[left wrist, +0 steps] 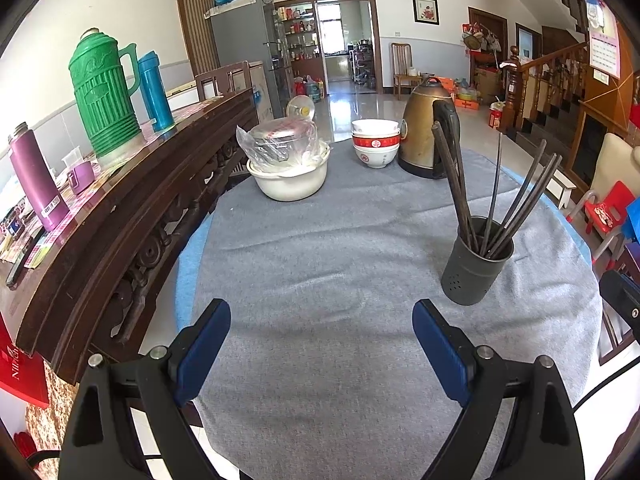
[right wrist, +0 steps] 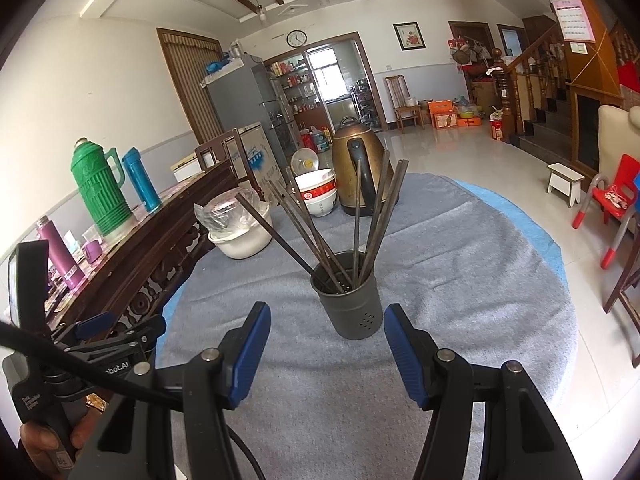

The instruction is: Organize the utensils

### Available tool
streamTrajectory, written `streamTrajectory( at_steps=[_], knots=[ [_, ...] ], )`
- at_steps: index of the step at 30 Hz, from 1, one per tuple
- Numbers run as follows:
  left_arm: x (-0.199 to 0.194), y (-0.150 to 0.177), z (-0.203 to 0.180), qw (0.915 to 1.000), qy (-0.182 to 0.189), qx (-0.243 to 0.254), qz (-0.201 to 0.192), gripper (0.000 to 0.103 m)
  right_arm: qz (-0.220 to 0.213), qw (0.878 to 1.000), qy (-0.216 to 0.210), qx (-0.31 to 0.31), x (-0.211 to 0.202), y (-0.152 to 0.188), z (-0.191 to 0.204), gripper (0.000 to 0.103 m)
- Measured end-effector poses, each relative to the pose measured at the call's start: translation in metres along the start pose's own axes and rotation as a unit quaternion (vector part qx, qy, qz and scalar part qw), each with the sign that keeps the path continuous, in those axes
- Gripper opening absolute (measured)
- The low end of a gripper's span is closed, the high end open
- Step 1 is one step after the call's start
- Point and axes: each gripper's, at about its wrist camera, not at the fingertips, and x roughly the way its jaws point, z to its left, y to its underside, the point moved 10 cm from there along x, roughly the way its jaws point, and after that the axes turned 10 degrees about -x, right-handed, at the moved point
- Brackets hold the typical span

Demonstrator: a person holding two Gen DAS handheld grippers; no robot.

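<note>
A: Location of utensils?
B: Dark chopsticks (right wrist: 360,224) stand fanned in the grey perforated holder (right wrist: 352,300) on the cloth-covered counter (left wrist: 320,264), probably eight; overlap prevents a count.
A: Jaw condition?
B: Left gripper (left wrist: 322,344) spread wide, empty. Right gripper (right wrist: 327,350) spread, empty, just short of the holder.

"bot.AI" on the left hand-held gripper (right wrist: 120,330)

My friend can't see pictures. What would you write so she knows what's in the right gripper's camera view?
The open right gripper points at a dark holder full of chopsticks on a grey cloth. Behind stand bowls, a kettle and a covered basin.
</note>
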Motion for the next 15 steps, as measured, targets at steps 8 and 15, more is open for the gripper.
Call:
streamTrajectory(
  at_steps=[8,15],
  knots=[
    [0.0028,-0.0008,0.0028,1.0000,0.000,-0.004,0.002,0.092,-0.002,1.000,0.005,-0.004,0.0026,-0.0051,0.0022,0.064],
    [0.0031,0.0006,0.0079,0.9999,0.002,-0.011,0.004,0.092,-0.001,1.000,0.007,-0.008,0.0018,-0.0046,0.0058,0.064]
  ],
)
